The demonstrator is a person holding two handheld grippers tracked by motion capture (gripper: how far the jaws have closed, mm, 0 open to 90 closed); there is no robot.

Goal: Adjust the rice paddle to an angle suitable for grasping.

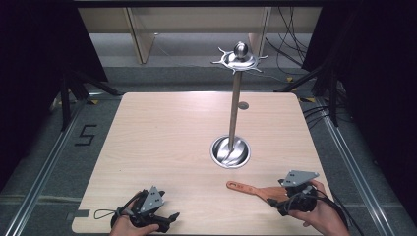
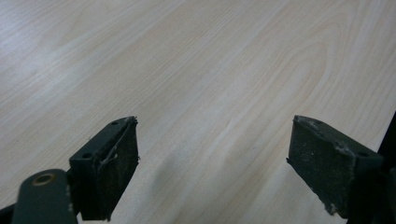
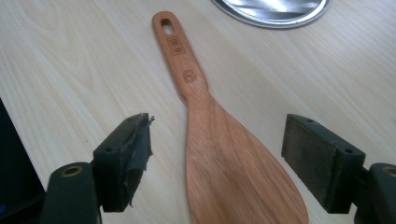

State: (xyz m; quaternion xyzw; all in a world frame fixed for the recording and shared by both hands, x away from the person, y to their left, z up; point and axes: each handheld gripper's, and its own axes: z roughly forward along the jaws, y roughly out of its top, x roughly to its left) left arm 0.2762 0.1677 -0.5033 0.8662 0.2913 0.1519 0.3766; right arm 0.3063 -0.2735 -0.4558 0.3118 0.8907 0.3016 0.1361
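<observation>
A wooden spatula [image 1: 248, 189] lies flat near the table's front right, its handle with a hanging hole pointing left. My right gripper [image 1: 278, 195] is open over its broad blade; in the right gripper view the spatula [image 3: 224, 154] lies between the two spread pads [image 3: 317, 161], neither touching it. A metal utensil stand [image 1: 235, 105] rises from a round steel base [image 1: 230, 151] at the table's middle right, with a hooked crown on top [image 1: 239, 59]. My left gripper [image 1: 167, 221] rests open at the front left, over bare wood [image 2: 210, 93].
The light wooden table [image 1: 162, 142] has its front edge right by both hands. Rim of the steel base [image 3: 273, 11] sits just beyond the spatula's handle. Black tripod legs and cables stand on the floor around the table.
</observation>
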